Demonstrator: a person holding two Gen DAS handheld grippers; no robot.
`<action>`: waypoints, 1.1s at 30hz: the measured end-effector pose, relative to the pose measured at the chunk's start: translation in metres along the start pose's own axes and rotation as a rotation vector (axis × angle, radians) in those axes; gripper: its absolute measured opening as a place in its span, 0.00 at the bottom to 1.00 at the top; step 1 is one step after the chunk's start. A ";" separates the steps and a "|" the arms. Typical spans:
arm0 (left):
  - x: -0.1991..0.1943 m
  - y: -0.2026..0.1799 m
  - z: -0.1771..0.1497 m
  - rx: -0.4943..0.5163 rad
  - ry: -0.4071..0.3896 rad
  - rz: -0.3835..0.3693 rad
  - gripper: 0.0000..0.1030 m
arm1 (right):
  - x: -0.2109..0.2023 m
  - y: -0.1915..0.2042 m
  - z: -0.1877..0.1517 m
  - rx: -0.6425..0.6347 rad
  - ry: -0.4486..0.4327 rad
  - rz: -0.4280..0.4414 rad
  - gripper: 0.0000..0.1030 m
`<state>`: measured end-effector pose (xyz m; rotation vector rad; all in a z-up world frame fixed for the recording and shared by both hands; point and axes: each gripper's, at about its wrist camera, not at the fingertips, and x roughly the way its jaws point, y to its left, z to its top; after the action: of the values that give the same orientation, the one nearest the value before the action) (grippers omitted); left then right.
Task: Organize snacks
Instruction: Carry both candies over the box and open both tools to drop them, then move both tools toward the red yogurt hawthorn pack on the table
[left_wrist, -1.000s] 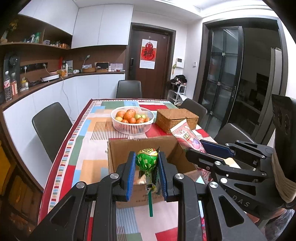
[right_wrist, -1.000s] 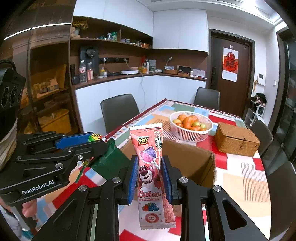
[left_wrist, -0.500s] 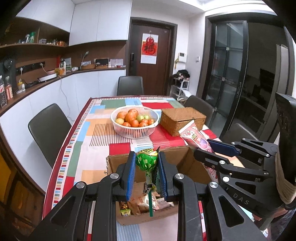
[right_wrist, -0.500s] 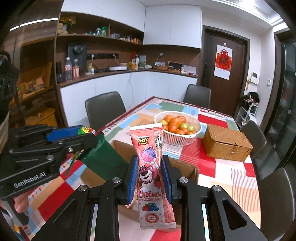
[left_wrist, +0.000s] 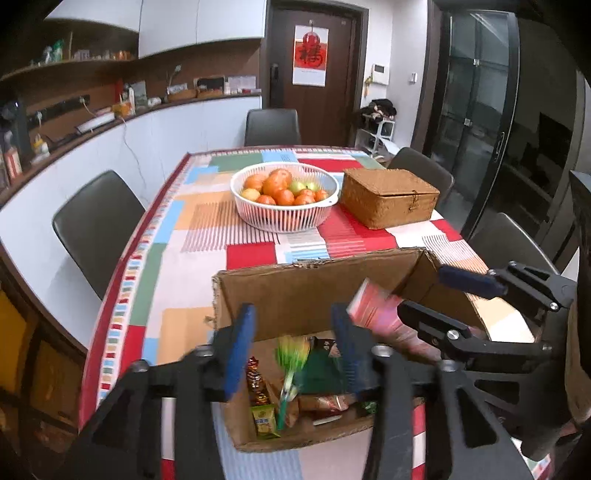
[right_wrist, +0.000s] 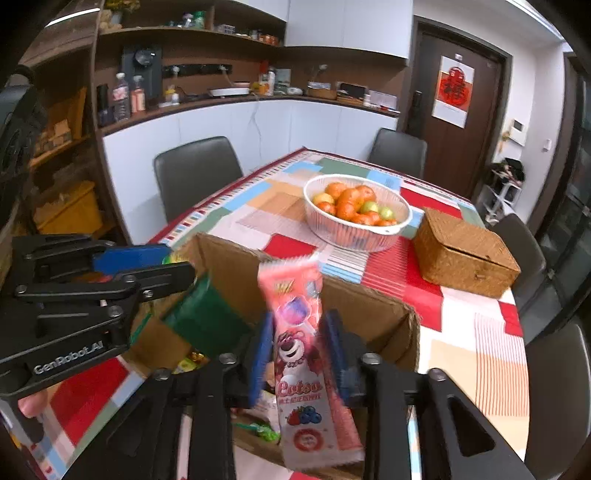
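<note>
A: What's carrying everything?

B: A table (left_wrist: 258, 254) under a patchwork cloth of many colours.

A: And directly on it?

B: Nearest, an open cardboard box (left_wrist: 295, 291). Farther back, a white basket of fruit (left_wrist: 284, 216), with a lidded wicker box (left_wrist: 391, 203) just to its right.

Both wrist views down into box (left_wrist: 317, 288)

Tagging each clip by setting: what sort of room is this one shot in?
Most likely a home dining room beside a kitchen: a dining table with padded chairs, a fruit basket, and a counter with bottles and small appliances under wall cabinets.
</note>
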<state>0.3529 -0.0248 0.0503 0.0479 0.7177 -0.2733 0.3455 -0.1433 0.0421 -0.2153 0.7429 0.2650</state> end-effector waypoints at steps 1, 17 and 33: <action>-0.008 -0.001 -0.003 0.013 -0.017 0.009 0.46 | -0.001 0.000 -0.002 0.010 0.001 -0.015 0.50; -0.104 -0.035 -0.051 0.061 -0.155 -0.061 0.53 | -0.106 0.007 -0.056 0.107 -0.127 -0.075 0.60; -0.105 -0.109 -0.100 0.246 -0.079 -0.213 0.57 | -0.156 -0.015 -0.148 0.216 -0.036 -0.187 0.65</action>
<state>0.1843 -0.0917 0.0493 0.1943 0.6083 -0.5636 0.1457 -0.2245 0.0447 -0.0736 0.7044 0.0098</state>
